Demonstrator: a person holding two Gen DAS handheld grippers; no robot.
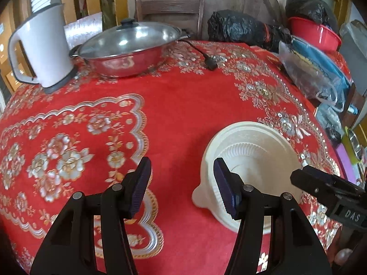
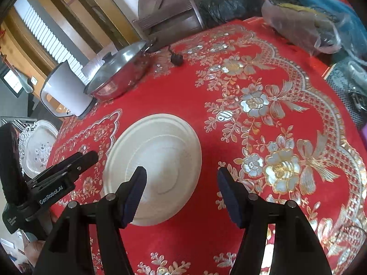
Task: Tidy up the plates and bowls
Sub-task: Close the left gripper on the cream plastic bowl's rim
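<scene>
The stacked cream plastic plate and bowl (image 1: 250, 160) lie right of the released left gripper (image 1: 182, 188); the released right gripper (image 2: 182, 194) hovers nearer.

"DAS" stands in pale raised letters on the black body of the right gripper (image 1: 330, 189), seen at the right edge of the left wrist view. "GenRobot.AI" stands in white along the side of the left gripper (image 2: 68, 171), at the left of the right wrist view. A small white label sits lower on that gripper's body, too small to read. Faint embossed marks show inside the white bowl (image 1: 250, 151), not legible
</scene>
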